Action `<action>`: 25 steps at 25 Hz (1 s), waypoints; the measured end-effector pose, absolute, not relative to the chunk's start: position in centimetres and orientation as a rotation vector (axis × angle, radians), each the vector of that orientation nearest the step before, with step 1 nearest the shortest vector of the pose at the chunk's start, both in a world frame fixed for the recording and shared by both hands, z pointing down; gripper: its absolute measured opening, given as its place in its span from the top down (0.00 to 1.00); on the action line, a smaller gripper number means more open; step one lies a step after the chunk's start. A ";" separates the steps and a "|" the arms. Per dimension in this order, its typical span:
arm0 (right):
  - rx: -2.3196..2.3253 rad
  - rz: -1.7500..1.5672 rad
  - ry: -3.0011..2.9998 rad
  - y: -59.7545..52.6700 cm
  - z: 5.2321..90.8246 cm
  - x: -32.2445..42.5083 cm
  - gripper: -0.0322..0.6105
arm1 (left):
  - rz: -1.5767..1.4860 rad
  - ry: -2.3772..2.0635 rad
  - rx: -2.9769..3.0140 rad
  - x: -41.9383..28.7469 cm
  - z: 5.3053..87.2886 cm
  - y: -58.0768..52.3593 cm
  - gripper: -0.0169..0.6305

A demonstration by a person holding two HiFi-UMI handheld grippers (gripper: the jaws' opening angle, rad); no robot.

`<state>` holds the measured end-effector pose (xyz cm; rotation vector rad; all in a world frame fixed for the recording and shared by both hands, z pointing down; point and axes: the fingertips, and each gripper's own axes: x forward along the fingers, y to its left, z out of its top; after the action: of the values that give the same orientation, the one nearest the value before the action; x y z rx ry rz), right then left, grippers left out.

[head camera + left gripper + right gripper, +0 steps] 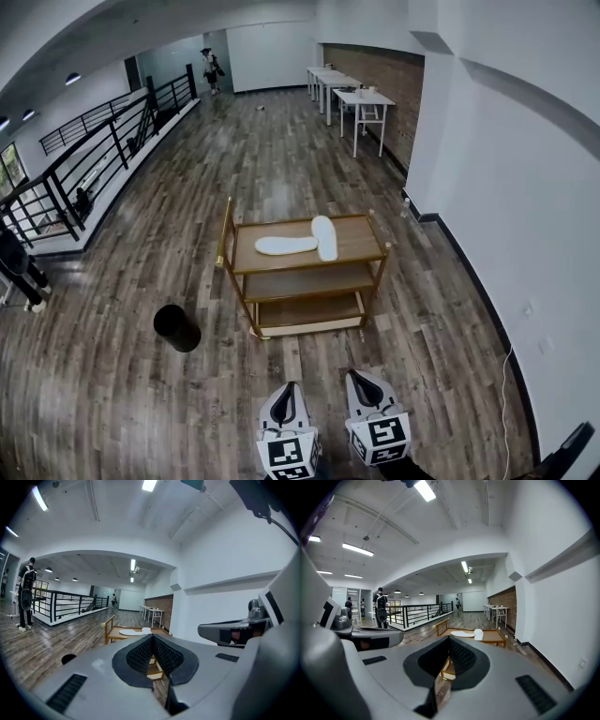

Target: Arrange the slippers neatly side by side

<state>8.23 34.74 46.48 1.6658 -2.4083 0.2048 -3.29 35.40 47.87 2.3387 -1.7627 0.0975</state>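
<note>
Two white slippers lie on the top shelf of a wooden cart (361,246) in the middle of the room. One slipper (286,246) lies crosswise, the other (325,237) points away from me, and their far ends touch in an L shape. Both show small in the left gripper view (129,631) and the right gripper view (461,633). My left gripper (286,388) and right gripper (360,376) hang side by side at the bottom of the head view, well short of the cart. Each gripper's jaws are shut with nothing between them (152,637) (449,640).
A black round bin (177,328) stands on the wooden floor left of the cart. A black railing (84,169) runs along the left, with a person (19,267) beside it. White tables (361,98) stand at the back right. A white wall (525,216) closes the right side.
</note>
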 end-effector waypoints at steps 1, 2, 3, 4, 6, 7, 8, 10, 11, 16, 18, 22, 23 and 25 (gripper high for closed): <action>1.669 0.205 -2.408 33.9 46.5 7.9 0.95 | 0.096 -1.764 2.337 -3.7 47.9 34.7 0.97; 1.667 0.203 -2.410 33.1 46.4 7.5 0.95 | 0.094 -1.767 2.333 -4.1 47.9 33.9 0.97; 1.663 0.199 -2.413 32.3 46.4 7.0 0.95 | 0.092 -1.770 2.327 -4.6 48.0 33.2 0.97; 1.660 0.196 -2.416 31.6 46.3 6.6 0.95 | 0.092 -1.773 2.321 -5.1 48.1 32.5 0.97; 1.657 0.194 -2.416 30.2 46.4 5.9 0.95 | 0.095 -1.773 2.313 -5.8 48.3 31.2 0.97; 1.657 0.194 -2.414 29.6 46.4 5.7 0.95 | 0.094 -1.772 2.314 -6.0 48.4 30.6 0.97; 1.659 0.194 -2.412 29.0 46.4 5.5 0.95 | 0.094 -1.769 2.317 -6.2 48.4 30.1 0.97; 1.668 0.194 -2.405 28.2 46.4 5.2 0.95 | 0.095 -1.759 2.323 -6.4 48.5 29.2 0.97; 1.674 0.194 -2.400 27.8 46.5 5.1 0.95 | 0.094 -1.753 2.326 -6.5 48.6 28.8 0.97; 1.693 0.210 -2.366 27.2 47.0 5.5 0.95 | 0.071 -1.725 2.333 -6.3 48.9 27.7 0.97; 1.706 0.218 -2.353 26.8 47.1 5.9 0.95 | 0.078 -1.710 2.336 -6.0 49.1 27.3 0.97; 1.722 0.228 -2.340 25.8 47.2 6.5 0.95 | 0.086 -1.705 2.323 -5.8 49.5 26.5 0.97; 1.724 0.230 -2.339 25.4 47.2 6.7 0.95 | 0.084 -1.709 2.320 -5.8 49.5 26.2 0.97; 1.721 0.231 -2.343 24.5 47.2 6.9 0.95 | 0.082 -1.718 2.308 -5.7 49.6 25.4 0.97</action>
<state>6.88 24.48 47.16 1.7213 -2.3427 0.2315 -5.73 25.37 49.61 2.3084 -1.7176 0.0823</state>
